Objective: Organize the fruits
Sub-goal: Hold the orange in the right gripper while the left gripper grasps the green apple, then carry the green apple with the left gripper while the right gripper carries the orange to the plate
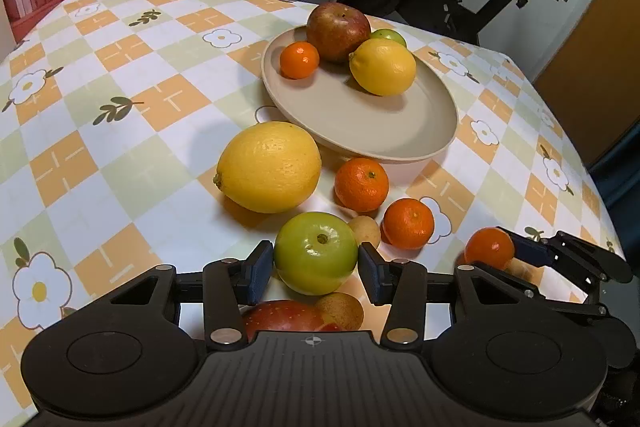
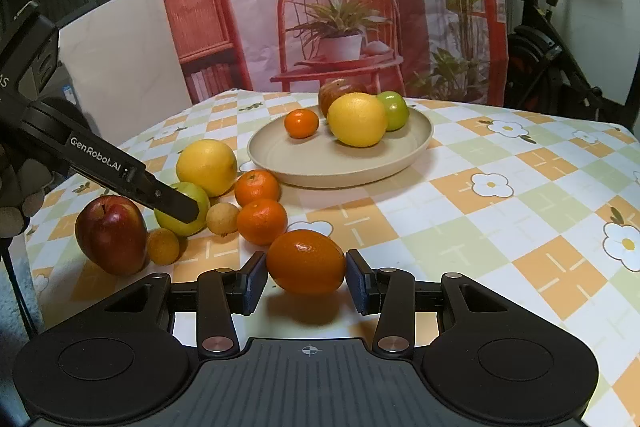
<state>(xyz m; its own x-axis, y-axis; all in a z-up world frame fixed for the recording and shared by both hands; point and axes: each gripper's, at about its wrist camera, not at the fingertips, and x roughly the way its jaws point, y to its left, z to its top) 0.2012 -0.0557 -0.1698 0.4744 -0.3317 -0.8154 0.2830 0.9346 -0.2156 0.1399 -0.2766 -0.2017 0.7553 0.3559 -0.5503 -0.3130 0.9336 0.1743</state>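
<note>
Two grippers work over a bench point(image 2: 500, 195) covered in an orange, green and white checked cloth with flower prints. A beige plate point(image 1: 400, 135) sits toward the far side and holds a red apple point(image 1: 338, 31), a lemon point(image 1: 383, 67), a small green fruit point(image 1: 389, 35) half hidden behind them, and a little tangerine point(image 1: 299, 60). Just in front of the plate lies a big lemon point(image 1: 269, 167), smooth and bright yellow with a dimpled skin. Another red apple point(image 2: 111, 235) stands at the near left corner; in the left wrist view only its top shows behind the gripper body.

The green apple point(image 1: 316, 253) is glossy, stem pit facing up, and sits between the pads of the left gripper point(image 1: 316, 269). The pads stand right at its sides, but I cannot tell if they press on it.

Two tangerines point(image 1: 361, 183) point(image 1: 408, 223) lie beside the plate, touching one another in the right wrist view. The right gripper point(image 2: 306, 277) pinches a third tangerine point(image 2: 306, 262), shiny and slightly oval, with a shadow beneath it on the cloth.

Two small tan round fruits point(image 2: 222, 219) point(image 2: 163, 246) rest next to the green apple; what kind they are is hard to make out.
</note>
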